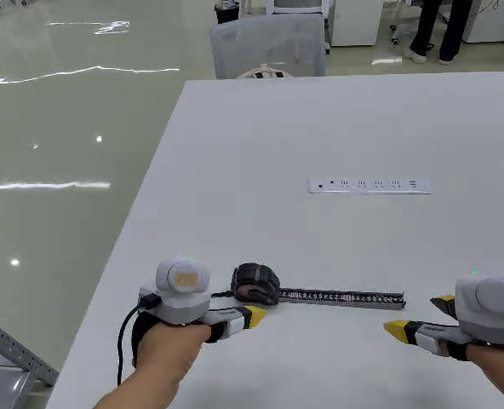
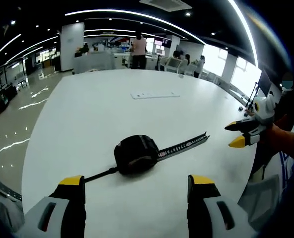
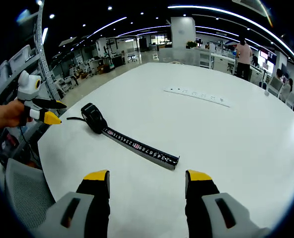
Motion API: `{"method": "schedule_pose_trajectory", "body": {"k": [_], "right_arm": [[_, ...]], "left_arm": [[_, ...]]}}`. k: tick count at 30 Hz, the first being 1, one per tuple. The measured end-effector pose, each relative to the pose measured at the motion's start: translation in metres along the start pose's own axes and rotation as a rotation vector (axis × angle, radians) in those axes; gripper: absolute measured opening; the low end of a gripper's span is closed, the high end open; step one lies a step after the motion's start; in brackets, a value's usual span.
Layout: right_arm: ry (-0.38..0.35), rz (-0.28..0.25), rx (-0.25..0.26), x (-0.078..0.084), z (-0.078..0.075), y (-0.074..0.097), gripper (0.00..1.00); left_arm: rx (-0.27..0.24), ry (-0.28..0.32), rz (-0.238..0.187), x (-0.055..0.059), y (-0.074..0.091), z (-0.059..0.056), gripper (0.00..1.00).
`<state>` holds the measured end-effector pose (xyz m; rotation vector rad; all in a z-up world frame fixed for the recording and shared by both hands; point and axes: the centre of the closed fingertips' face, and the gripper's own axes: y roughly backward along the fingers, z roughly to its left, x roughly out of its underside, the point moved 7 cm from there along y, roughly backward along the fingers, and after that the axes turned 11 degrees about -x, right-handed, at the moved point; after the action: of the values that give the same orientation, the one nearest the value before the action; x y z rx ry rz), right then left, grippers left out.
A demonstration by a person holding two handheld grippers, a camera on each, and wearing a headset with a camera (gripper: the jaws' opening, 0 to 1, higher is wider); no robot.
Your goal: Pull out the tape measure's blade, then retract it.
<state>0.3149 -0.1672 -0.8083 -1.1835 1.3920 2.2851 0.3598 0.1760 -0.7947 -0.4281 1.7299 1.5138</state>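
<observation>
The left hand-held gripper (image 2: 137, 180), jaws spread and empty, hovers just left of the tape measure (image 1: 255, 283) at the head view's lower centre. Its blade (image 1: 341, 297) lies extended across the white counter (image 1: 320, 128) toward the right hand-held gripper (image 1: 420, 315), likewise spread.

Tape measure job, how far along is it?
Done: the blade lies pulled out of the tape measure on the table. In hand: nothing; the left tool and right tool are both open, clear of it. Left: retracting the blade.
</observation>
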Motion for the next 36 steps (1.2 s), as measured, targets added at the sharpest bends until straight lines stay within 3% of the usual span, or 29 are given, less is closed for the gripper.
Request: {"method": "schedule_pose_trajectory", "body": {"k": [2,12,21,27,36], "right_arm": [[-0.009,-0.007,0.004,0.001,0.004,0.003,0.63],[-0.05,-0.042,0.026,0.003,0.025,0.018,0.63],[-0.057,-0.059,0.038,0.002,0.034,0.026,0.62],[-0.065,-0.076,0.054,-0.003,0.048,0.039,0.62],[-0.082,-0.092,0.07,-0.003,0.06,0.05,0.61]], "left_arm": [[-0.014,0.028,-0.011,0.001,0.006,-0.004,0.82],[-0.071,0.051,-0.026,0.006,0.026,-0.013,0.82],[-0.072,0.064,-0.03,0.009,0.036,-0.019,0.82],[-0.089,0.07,-0.041,0.012,0.054,-0.023,0.81],[-0.096,0.083,-0.049,0.014,0.066,-0.029,0.81]]}}
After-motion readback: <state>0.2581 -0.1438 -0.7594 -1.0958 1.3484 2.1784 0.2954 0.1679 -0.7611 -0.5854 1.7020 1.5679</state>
